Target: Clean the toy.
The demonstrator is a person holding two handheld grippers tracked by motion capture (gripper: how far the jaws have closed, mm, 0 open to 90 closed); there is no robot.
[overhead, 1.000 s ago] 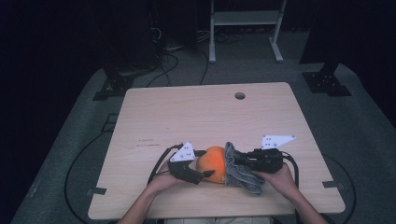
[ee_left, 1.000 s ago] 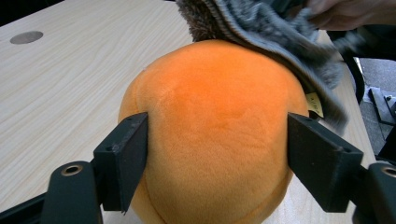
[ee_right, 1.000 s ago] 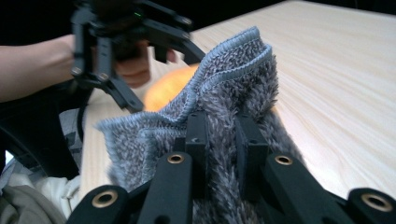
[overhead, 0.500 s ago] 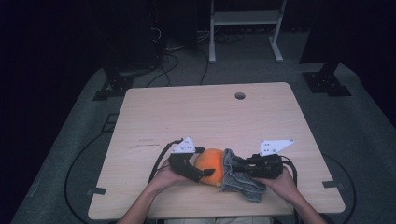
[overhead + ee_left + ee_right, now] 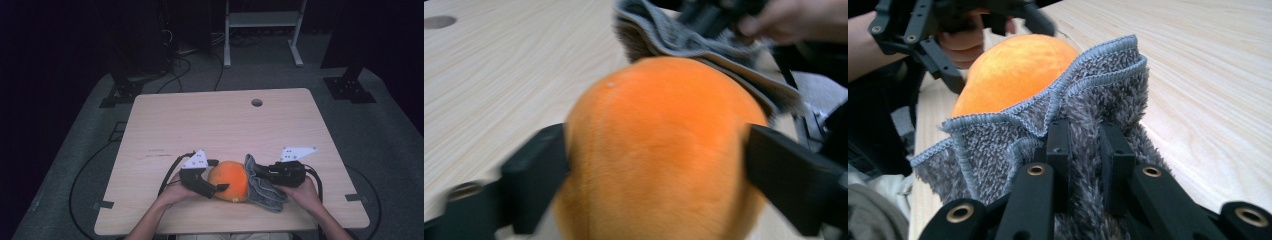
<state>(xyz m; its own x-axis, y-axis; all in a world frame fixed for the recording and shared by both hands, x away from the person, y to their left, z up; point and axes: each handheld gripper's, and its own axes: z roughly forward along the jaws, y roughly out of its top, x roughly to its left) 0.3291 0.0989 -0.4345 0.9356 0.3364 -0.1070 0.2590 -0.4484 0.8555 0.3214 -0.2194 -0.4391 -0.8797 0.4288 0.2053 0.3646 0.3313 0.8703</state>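
An orange plush ball rests near the table's front edge. My left gripper comes at it from the left. In the left gripper view the ball sits between the two black jaws, which have just been opening and now flank its sides without squeezing it. My right gripper is shut on a grey fluffy cloth that lies against the ball's right side. In the right gripper view the cloth bunches around the closed jaws of this gripper, with the ball behind it.
The light wooden table has a round cable hole near its far edge. Cables run over the grey floor to the left. A white rack's legs stand beyond the table.
The left jaws have spread wider around the orange ball. The right gripper keeps its hold on the cloth and has barely shifted.
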